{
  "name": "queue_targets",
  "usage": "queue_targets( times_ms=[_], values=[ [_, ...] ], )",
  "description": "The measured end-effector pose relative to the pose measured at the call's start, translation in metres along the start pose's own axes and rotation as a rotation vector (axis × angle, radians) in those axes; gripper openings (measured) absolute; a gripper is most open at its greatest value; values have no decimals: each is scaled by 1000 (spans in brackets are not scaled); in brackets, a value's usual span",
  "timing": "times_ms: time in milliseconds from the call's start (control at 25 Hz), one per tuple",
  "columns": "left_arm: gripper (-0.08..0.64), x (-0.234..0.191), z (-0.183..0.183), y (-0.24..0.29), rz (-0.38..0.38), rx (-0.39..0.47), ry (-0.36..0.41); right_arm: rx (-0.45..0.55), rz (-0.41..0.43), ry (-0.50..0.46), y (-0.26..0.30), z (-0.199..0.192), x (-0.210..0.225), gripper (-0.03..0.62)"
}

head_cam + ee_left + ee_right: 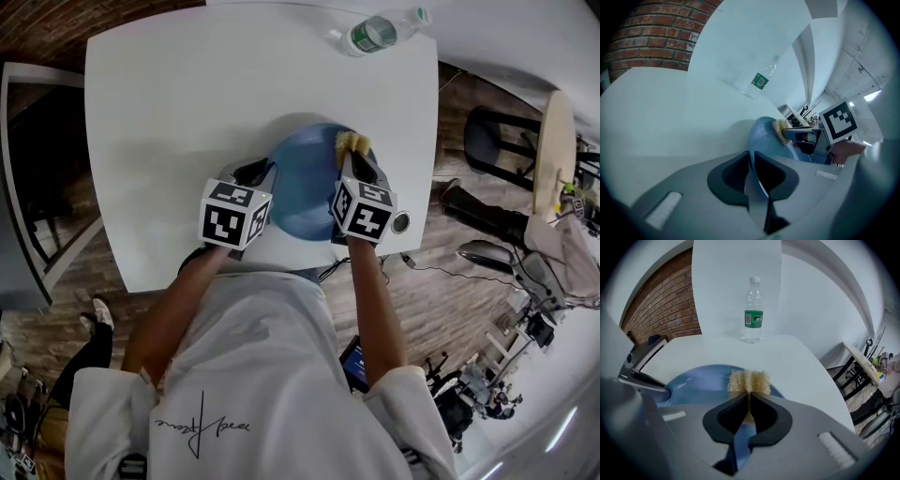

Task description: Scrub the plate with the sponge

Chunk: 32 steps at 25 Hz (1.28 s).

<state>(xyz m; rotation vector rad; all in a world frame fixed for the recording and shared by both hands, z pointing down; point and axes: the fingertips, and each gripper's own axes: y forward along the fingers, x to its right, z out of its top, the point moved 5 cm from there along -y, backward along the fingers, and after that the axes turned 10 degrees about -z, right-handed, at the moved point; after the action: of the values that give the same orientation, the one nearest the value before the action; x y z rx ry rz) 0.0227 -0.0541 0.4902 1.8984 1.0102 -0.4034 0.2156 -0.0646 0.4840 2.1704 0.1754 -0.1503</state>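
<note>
While the blue plate (302, 192) lies near the table's (169, 103) front edge, its rim pinched in the left gripper (262, 172), scrubbing seems underway: the right gripper (355, 157) clamps a frayed yellow sponge (352, 142) at the far rim. Next, probably, sweep it across the glossy face.

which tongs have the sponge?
The right tongs: they are shut on the yellow sponge, held over the blue plate. The left tongs grip only the plate's rim.
</note>
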Motion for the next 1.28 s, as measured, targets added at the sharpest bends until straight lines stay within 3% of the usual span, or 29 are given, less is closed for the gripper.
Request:
queue_targets(
  times_ms=[1280],
  values=[
    [52, 1, 0, 0, 1, 7, -5, 19, 58, -77, -2, 11, -37, 25]
  ],
)
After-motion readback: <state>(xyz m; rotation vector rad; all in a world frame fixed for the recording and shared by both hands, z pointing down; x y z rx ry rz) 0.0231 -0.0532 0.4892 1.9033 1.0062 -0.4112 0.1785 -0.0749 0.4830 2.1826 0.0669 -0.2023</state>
